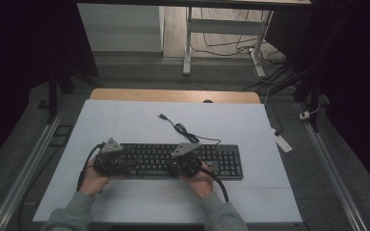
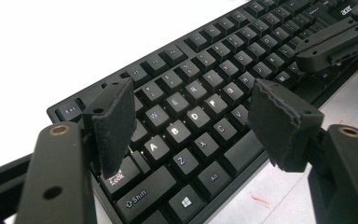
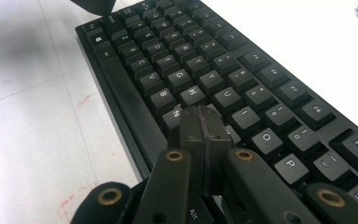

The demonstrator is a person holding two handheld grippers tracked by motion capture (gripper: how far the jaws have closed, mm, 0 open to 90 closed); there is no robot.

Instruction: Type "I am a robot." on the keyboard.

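**Both claws over the keyboard**

Pressed together with nothing between its pads, my right claw (image 3: 204, 125) rests its tips by the N key of the flat black plastic keyboard (image 1: 183, 160) on the white desk (image 1: 125, 120). My left claw (image 2: 193, 123) gapes wide, empty, above the A–D keys.

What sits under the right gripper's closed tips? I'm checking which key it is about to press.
The right gripper is shut, over the keyboard near the N, J and K keys. The key right under its tips is covered, so I can't name it.
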